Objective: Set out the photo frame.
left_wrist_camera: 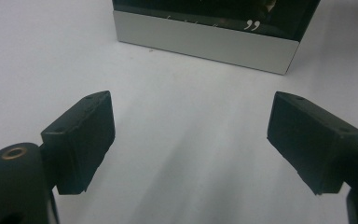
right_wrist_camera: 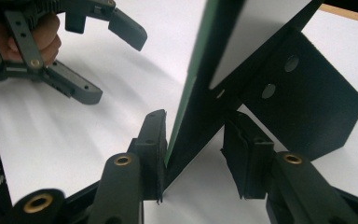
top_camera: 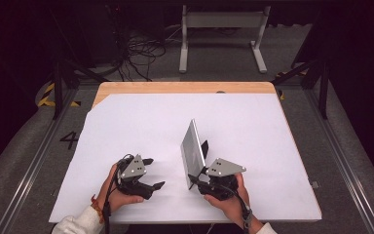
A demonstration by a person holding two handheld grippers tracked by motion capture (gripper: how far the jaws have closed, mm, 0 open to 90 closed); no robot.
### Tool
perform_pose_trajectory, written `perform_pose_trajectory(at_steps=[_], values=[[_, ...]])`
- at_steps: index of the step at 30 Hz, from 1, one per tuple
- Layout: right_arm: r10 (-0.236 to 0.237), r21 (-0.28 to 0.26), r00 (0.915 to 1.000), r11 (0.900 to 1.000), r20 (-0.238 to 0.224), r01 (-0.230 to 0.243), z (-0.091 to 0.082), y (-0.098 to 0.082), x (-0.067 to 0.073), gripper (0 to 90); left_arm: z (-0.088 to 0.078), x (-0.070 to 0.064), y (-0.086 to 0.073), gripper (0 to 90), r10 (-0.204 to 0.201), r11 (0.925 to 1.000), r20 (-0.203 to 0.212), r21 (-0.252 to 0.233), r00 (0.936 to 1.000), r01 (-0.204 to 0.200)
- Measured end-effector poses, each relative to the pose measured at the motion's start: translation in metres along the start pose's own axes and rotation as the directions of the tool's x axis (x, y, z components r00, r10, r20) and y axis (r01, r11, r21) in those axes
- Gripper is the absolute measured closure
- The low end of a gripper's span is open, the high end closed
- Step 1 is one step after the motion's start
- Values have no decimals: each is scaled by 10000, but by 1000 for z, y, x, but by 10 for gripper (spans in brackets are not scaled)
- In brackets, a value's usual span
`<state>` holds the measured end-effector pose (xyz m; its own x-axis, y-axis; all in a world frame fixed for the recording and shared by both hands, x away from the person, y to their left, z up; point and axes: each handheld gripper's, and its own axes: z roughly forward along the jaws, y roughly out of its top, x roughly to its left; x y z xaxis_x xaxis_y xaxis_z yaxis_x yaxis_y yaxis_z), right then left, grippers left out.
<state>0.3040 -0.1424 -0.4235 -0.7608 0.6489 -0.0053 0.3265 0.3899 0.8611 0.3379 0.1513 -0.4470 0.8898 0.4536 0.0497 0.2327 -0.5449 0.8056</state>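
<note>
I had the picture frame [top_camera: 193, 152] standing upright near the middle of the white sheet [top_camera: 141, 122] that covered the wooden table [top_camera: 175, 87], propped on its black rear stand [top_camera: 204, 147]. From the high view its pale silver face looked toward my left side, and the stand poked out behind it toward the right.

My right gripper [top_camera: 200, 179] sat at the frame's near bottom corner, in the hand that came up from the bottom edge. In the right gripper view the frame's lower edge [right_wrist_camera: 200, 116] ran down between its two jaws: the left pad [right_wrist_camera: 153, 149] lay right against the frame's greenish side, while the right pad [right_wrist_camera: 242, 154] stood just beside the black back with a thin gap that I could not be sure of. So the jaws bracketed the frame narrowly, but I could not tell whether they truly pinched it. The black stand [right_wrist_camera: 307, 107] spread out beyond the right pad.

My left gripper [top_camera: 152, 174] rested low over the sheet, well apart from the frame, with its jaws spread wide and nothing between them. In the left gripper view the two black pads [left_wrist_camera: 81, 140] stood far apart over bare white surface, and the frame's silver lower border [left_wrist_camera: 205, 42] lay ahead of them, untouched
</note>
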Motion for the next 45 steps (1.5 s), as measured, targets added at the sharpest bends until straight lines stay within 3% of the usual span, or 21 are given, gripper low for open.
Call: perform_pose_trajectory(at_steps=[8, 14, 22, 28, 36, 39, 41, 45], values=[[-473, 120, 9989, 9988, 28, 473, -8, -3, -3, 635, 1, 7, 3, 170, -113, 9997, -30, -208, 9999, 112], [-508, 107, 9987, 9986, -70, 508, -11, -5, -5, 646, 11, 17, 14, 168, -117, 9993, 122, -360, 9999, 121], [-424, 155, 9990, 9990, -144, 426, -13, -5, -10, 677, 35, 36, 37, 135, -52, 9992, 949, -378, 9955, 88], [-329, 179, 9994, 9993, -118, 331, -17, -7, -16, 711, 49, 38, 44, 120, 127, 9999, 887, -2, 9960, -127], [-195, 244, 9998, 9995, -63, 196, -21, -8, -26, 741, 64, 46, 50, 116, 16, 9999, 956, -122, 9954, -4], [-251, 263, 9997, 9993, -54, 253, -21, -8, -26, 742, 68, 48, 53, 126, 79, 9995, 751, -327, 9971, -54], [-258, 259, 9997, 9993, -58, 259, -21, -8, -27, 743, 71, 50, 55, 125, 3, 9992, 890, -393, 9960, 33], [-314, 274, 9995, 9991, -87, 316, -23, -8, -28, 746, 79, 49, 58, 124, 156, 9995, 921, -279, 9956, -131]])
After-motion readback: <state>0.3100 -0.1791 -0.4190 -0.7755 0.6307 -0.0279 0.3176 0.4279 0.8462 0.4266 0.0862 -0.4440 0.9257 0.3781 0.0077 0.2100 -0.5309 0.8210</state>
